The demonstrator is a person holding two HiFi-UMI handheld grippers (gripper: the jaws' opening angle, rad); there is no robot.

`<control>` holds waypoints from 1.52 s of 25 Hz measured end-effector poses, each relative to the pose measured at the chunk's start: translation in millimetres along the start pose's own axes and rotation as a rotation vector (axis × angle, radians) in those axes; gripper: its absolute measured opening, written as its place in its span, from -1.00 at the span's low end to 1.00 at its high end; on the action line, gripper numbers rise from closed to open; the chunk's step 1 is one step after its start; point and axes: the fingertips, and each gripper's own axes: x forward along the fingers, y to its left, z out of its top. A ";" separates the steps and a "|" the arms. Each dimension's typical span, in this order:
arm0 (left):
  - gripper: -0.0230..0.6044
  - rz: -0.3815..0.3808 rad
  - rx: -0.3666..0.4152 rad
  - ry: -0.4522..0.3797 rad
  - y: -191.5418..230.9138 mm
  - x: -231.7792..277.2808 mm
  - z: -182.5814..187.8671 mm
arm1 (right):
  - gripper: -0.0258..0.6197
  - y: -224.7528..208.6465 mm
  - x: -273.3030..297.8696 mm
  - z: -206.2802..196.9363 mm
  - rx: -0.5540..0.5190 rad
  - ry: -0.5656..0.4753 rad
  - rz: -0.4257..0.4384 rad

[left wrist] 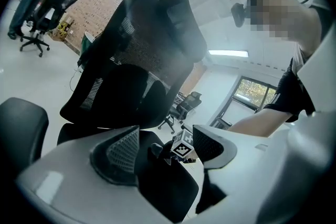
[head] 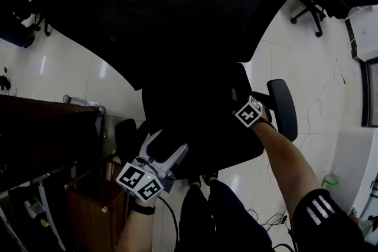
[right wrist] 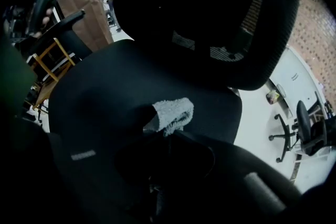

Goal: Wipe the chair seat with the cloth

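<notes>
Right gripper view: jaws clamp cloth (right wrist: 173, 113) on chair seat (right wrist: 105, 86); left gripper (left wrist: 164, 148) spread.

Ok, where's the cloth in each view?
Head view: not seen; too dark there.
Left gripper view: not seen.
Right gripper view: cloth at centre, held at the right tongs' tips, on the seat.
Shared landmark: the chair's backrest.

Chair (head: 195, 38), centre. Left gripper (head: 168, 143), jaws apart, lower left at seat edge. Right gripper (head: 248, 111), centre right, beside armrest (head: 284, 106). Desk (head: 47, 127), left.
</notes>
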 end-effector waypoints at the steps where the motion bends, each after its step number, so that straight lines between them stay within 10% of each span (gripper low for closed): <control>1: 0.12 -0.002 0.000 0.001 -1.2 -0.6 -0.3 | -0.83 -0.9 -1.3 -2.8 0.004 0.016 -0.004; 9: 0.12 0.027 -0.004 -0.016 -7.2 -30.1 1.2 | -0.83 119.7 -13.3 110.1 0.003 -0.214 0.262; 16: 0.12 0.104 -0.028 -0.028 5.9 -70.6 -9.8 | -0.83 306.5 0.5 154.8 -0.344 -0.233 0.454; 20: 0.12 0.115 -0.025 -0.027 9.3 -81.9 -14.1 | -0.83 344.4 14.6 140.7 -0.404 -0.223 0.462; 38: 0.12 -0.019 -0.053 0.024 -40.2 -29.8 -37.6 | -0.83 79.2 -20.4 -72.4 -0.004 -0.018 0.124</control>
